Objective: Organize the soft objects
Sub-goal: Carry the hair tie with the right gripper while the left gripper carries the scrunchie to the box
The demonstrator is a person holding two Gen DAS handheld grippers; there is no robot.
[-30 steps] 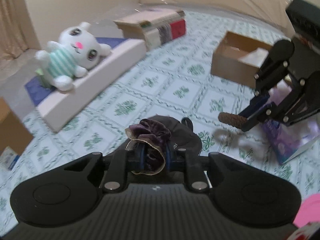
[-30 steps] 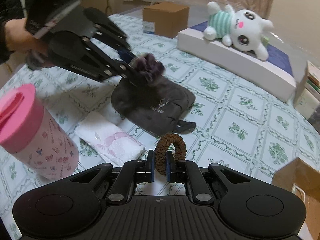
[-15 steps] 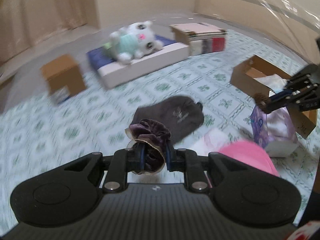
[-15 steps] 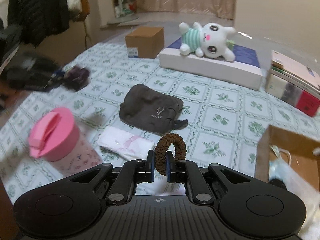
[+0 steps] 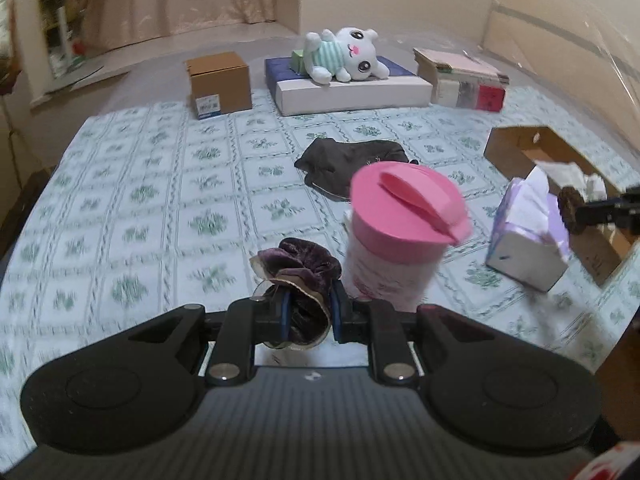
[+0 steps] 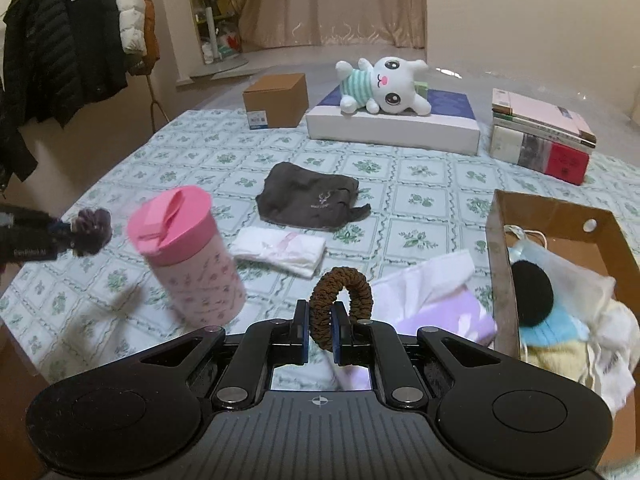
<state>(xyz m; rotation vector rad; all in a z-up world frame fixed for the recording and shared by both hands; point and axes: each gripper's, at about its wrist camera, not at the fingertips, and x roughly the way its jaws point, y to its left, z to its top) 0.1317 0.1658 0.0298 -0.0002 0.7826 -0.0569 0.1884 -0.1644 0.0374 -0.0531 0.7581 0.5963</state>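
Note:
My left gripper [image 5: 307, 314] is shut on a purple velvet scrunchie [image 5: 298, 270], held above the patterned bedspread beside the pink-lidded cup [image 5: 404, 232]. My right gripper [image 6: 322, 328] is shut on a brown scrunchie [image 6: 342, 286], hovering over the tissue box [image 6: 436, 300] just left of the open cardboard box [image 6: 560, 216] that holds soft items. A dark grey pouch [image 6: 312, 200] and a folded white cloth [image 6: 280, 250] lie mid-bed. The left gripper with its scrunchie [image 6: 94, 230] appears blurred at the far left of the right wrist view.
A white plush toy [image 6: 384, 86] lies on a flat white and blue box [image 6: 392, 126] at the back. A closed brown carton [image 6: 276, 100] and a stack of books [image 6: 544, 140] flank it. Jackets [image 6: 64, 40] hang on a rack at left.
Both grippers have pulled back and apart, away from the grey pouch, each keeping its scrunchie. The left view has swung so the pink cup now stands close in front; the right now overlooks the cardboard box.

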